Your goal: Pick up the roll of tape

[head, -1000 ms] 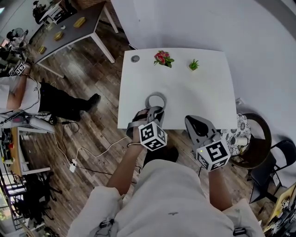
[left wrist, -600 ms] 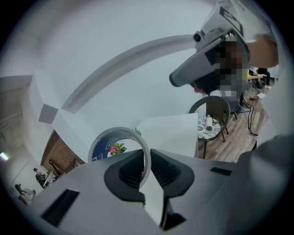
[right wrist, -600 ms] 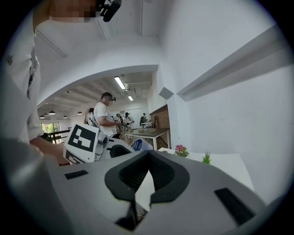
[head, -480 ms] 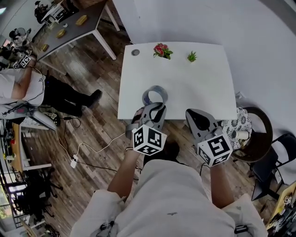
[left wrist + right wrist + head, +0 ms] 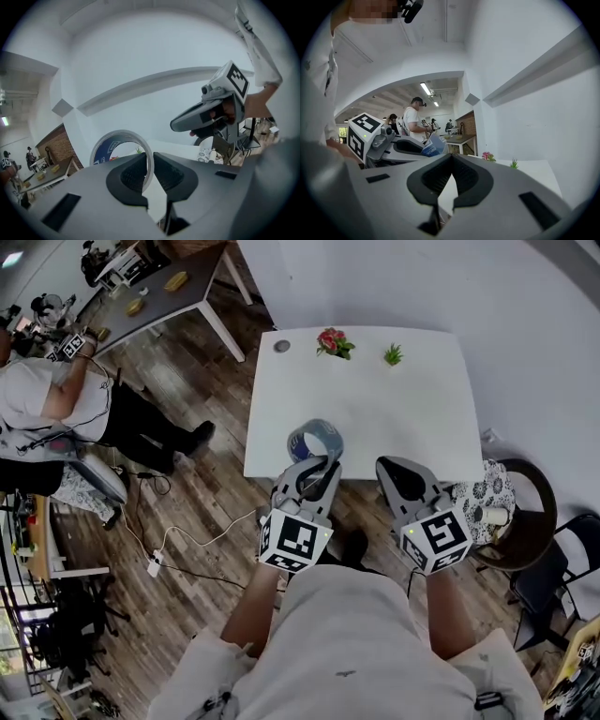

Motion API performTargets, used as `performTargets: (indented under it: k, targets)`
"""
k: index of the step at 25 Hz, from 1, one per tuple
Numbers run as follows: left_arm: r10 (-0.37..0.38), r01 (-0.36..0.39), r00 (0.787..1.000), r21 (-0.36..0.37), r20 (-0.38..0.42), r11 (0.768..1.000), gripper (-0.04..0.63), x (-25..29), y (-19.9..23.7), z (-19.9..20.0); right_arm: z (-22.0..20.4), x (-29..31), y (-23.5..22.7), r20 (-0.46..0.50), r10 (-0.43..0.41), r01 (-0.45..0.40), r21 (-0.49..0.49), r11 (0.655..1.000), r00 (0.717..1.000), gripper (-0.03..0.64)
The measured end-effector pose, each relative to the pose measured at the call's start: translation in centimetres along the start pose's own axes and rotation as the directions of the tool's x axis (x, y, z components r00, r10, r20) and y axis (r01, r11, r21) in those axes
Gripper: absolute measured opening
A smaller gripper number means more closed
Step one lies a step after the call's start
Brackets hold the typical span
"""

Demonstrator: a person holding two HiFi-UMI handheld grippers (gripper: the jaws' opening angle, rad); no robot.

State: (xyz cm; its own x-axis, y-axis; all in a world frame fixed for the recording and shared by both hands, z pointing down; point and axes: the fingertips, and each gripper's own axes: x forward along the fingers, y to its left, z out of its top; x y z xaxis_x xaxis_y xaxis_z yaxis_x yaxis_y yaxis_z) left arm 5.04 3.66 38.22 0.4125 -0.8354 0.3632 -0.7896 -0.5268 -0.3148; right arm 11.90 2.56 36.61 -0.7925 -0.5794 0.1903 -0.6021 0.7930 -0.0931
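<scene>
Left gripper view: my left gripper pinches the roll of tape by its thin wall, so the jaws barely part. My right gripper sits closed and empty, out of the way

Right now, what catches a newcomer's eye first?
The roll of tape, pinched by its wall in the left gripper, held up above the white table at its near edge. Beside it the right gripper is shut and empty; a red flower and a small green plant sit at the far edge.
</scene>
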Motion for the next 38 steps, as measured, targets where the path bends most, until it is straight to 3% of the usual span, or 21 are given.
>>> performTargets:
  k: [5,18,38]
  targets:
    - [-0.029,0.039,0.995,-0.101,0.097,0.994,0.055,-1.0,-0.1,1.6,0.5,0.4,-0.1,0.008,0.007,-0.007,0.007,1.000,1.000,0.006]
    - [-0.027,0.056,0.987,-0.181,0.157,0.982,0.055,-1.8,1.3,2.3,0.6,1.4,0.3,-0.002,0.004,-0.004,-0.009,1.000,1.000,0.005]
    - [0.009,0.020,0.988,-0.186,0.155,0.982,0.055,-1.8,1.7,2.1,0.0,0.5,0.5,-0.031,0.004,-0.005,-0.016,1.000,1.000,0.005]
